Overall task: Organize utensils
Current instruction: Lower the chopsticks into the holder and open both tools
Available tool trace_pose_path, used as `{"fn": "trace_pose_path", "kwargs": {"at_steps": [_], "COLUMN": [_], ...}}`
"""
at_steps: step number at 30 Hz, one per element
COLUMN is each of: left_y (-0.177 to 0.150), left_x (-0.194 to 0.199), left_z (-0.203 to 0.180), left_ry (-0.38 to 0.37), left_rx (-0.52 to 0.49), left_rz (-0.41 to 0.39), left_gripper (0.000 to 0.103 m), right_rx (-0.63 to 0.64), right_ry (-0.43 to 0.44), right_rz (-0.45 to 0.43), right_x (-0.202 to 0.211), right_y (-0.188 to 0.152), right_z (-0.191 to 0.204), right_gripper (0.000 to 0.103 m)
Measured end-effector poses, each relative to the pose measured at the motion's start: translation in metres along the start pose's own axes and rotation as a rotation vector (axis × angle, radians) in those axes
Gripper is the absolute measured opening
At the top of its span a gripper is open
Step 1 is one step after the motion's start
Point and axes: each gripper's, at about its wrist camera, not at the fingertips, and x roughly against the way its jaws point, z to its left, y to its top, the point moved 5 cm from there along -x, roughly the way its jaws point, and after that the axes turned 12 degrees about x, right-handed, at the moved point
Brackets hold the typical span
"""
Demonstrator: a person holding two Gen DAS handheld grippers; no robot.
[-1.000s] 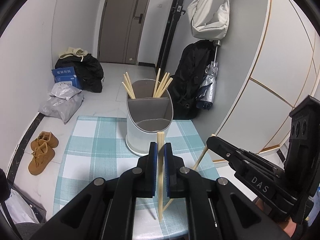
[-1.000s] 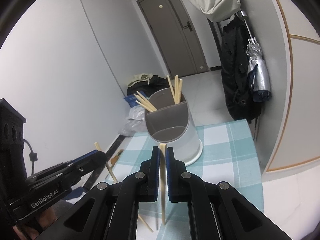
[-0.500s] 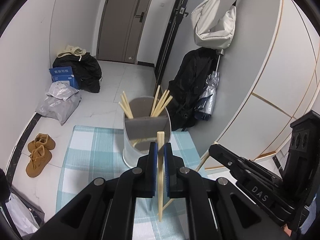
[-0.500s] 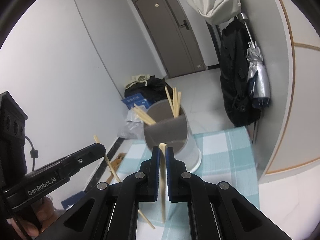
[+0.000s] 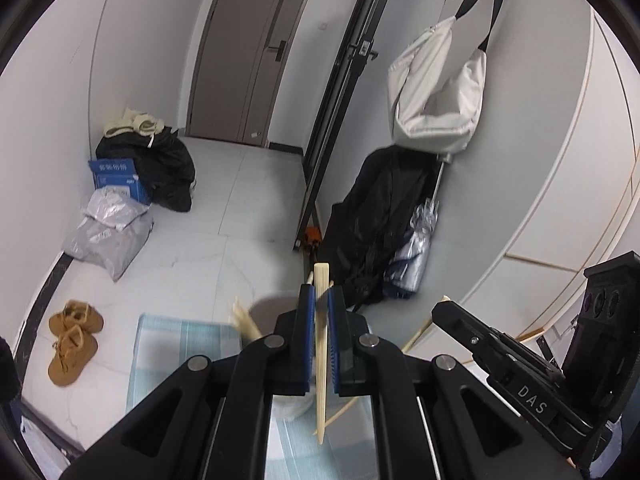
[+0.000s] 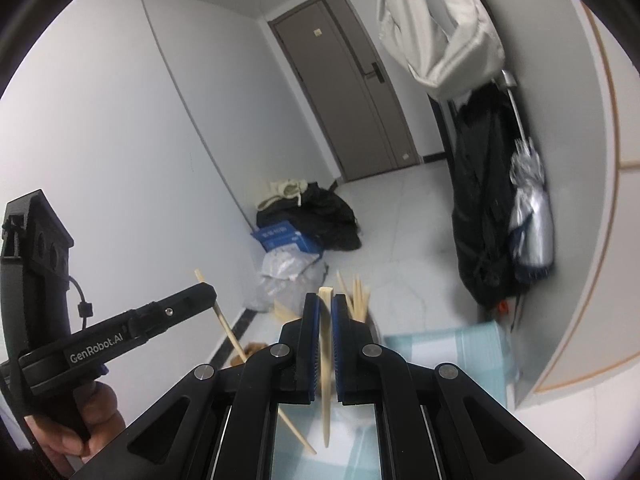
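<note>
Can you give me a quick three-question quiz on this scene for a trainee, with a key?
1. True or false: the left gripper is shut on a chopstick.
2. What does the right gripper hold? A) a spoon B) a chopstick C) nothing
3. Fill in: the white bag hangs on the ____.

Key
1. True; it stands upright between the pads.
2. B.
3. Wall, above the black coat and folded umbrella.
</note>
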Motion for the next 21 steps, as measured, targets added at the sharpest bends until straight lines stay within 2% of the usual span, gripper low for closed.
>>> {"fn": "trace_pose_path", "kwargs": {"at_steps": [7,10,13,21], "left_y": [0.048,0.059,0.063,0.054], "left_x": [-0.015,-0.024,-0.035,-0.049], "left_z": [0.0,0.002,0.008,0.024], "left_ry": [-0.007,-0.009,0.007,-0.019], "left_rx": [-0.01,-0.011,-0.021,-0.065], "left_rz": [-0.067,-0.091,-0.11,-0.148], "left_gripper": [0.002,0.002,0.002,0.002], "right_rx": [0.043,0.06,0.078,0.157], "right_ry": [0.0,0.0,-0.003,0.005], "right_rz": [-0.053,-0.062,-0.064,-0.042], "right_x": [-0.023,-0.037,-0.055,-0.097], "right_y": [0.05,0.064,0.072,0.07], "right_z": [-0.005,-0.006,-0.007,-0.003], "right_gripper": [0.005,0.005,0.005,0.005]}}
